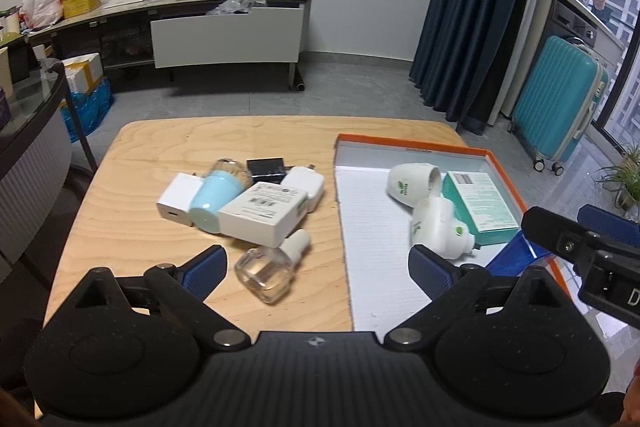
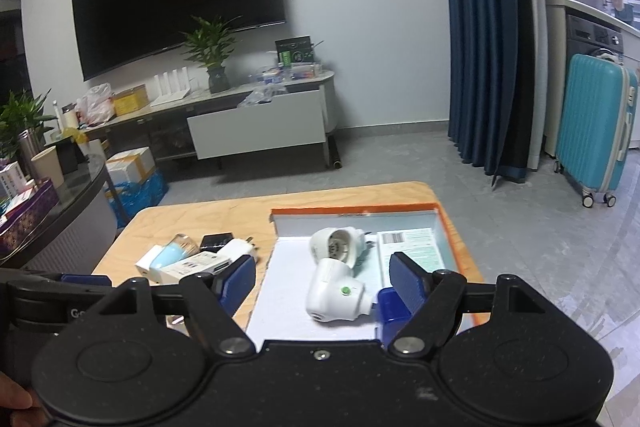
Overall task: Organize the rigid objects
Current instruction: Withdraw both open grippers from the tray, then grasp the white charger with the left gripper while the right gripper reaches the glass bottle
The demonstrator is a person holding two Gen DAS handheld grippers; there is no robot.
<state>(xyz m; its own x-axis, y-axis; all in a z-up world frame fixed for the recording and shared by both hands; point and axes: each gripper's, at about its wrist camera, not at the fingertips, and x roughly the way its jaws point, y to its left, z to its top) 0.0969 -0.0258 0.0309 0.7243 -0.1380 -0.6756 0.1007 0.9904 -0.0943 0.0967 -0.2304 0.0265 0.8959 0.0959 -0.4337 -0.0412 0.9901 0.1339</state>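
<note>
Just ahead of left hand-held gripper [image 1: 316,269]: glass bottle [image 1: 267,269]

Pale grained wooden table [image 1: 132,211], clear glossy glass bottle [image 1: 266,273]

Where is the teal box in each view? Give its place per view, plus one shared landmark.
Left wrist view: the teal box lies flat in the orange tray's far right corner, right of the two white plug-in units.
Right wrist view: the teal box lies at the tray's right side, just beyond the right finger.
Shared landmark: the turquoise suitcase by the curtain.
</note>
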